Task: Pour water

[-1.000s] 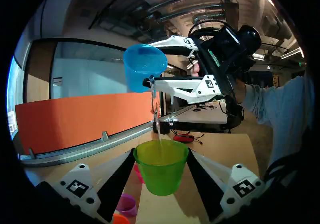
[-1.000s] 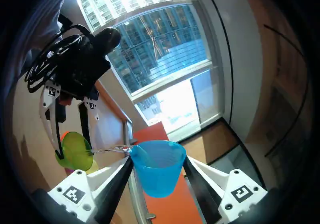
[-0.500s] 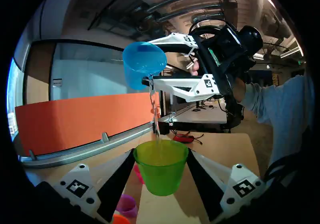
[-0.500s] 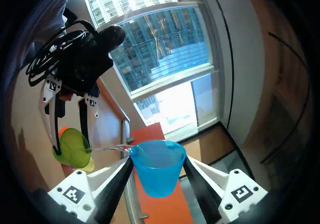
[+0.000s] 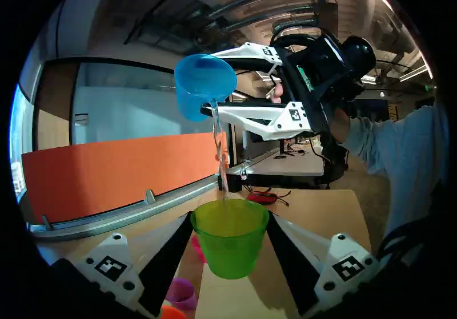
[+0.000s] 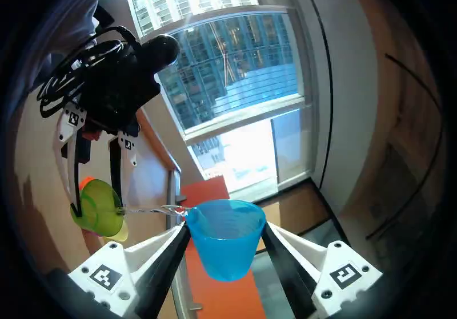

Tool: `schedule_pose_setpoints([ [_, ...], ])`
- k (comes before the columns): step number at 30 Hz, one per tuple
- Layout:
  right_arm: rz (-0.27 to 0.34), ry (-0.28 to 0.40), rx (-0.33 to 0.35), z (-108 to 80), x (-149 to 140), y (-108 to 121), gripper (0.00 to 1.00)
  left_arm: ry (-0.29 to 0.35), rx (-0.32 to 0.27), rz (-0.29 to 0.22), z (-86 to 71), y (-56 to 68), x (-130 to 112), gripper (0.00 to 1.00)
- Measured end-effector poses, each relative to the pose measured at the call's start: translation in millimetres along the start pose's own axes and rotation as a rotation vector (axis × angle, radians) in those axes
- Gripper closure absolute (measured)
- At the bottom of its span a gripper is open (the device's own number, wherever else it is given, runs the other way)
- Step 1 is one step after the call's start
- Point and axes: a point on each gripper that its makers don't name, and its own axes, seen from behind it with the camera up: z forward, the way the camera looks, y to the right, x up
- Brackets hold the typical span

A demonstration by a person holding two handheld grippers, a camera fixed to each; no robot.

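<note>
In the left gripper view, my left gripper (image 5: 229, 242) is shut on a green cup (image 5: 229, 243), held upright above the wooden table (image 5: 320, 210). Above it, my right gripper (image 5: 208, 96) holds a blue cup (image 5: 203, 91) tipped over, and a thin stream of water (image 5: 220, 159) falls from its rim into the green cup. In the right gripper view, my right gripper (image 6: 225, 250) is shut on the blue cup (image 6: 225, 247). Water (image 6: 151, 209) runs from its lip to the green cup (image 6: 97, 209), held by the left gripper (image 6: 94, 173).
Small pink and purple cups (image 5: 183, 290) and an orange one (image 5: 170, 312) sit on the table below the green cup. An orange panel (image 5: 114, 170) and a metal rail (image 5: 125, 210) run along the table's far side. A sleeve (image 5: 394, 159) is at the right. Large windows (image 6: 240, 91) fill the background.
The blue cup has risen slightly and tipped a little further; the water stream keeps running. In the right gripper view the green cup has drifted left. Both grips hold.
</note>
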Motion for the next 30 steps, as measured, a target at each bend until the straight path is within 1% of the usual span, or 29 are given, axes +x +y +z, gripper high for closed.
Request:
schedule_pose_setpoints([
  [30, -0.111, -0.008, 0.0, 8.9, 2.8, 5.7, 0.1, 0.006, -0.003, -0.002, -0.2, -0.7, 1.6, 0.11],
])
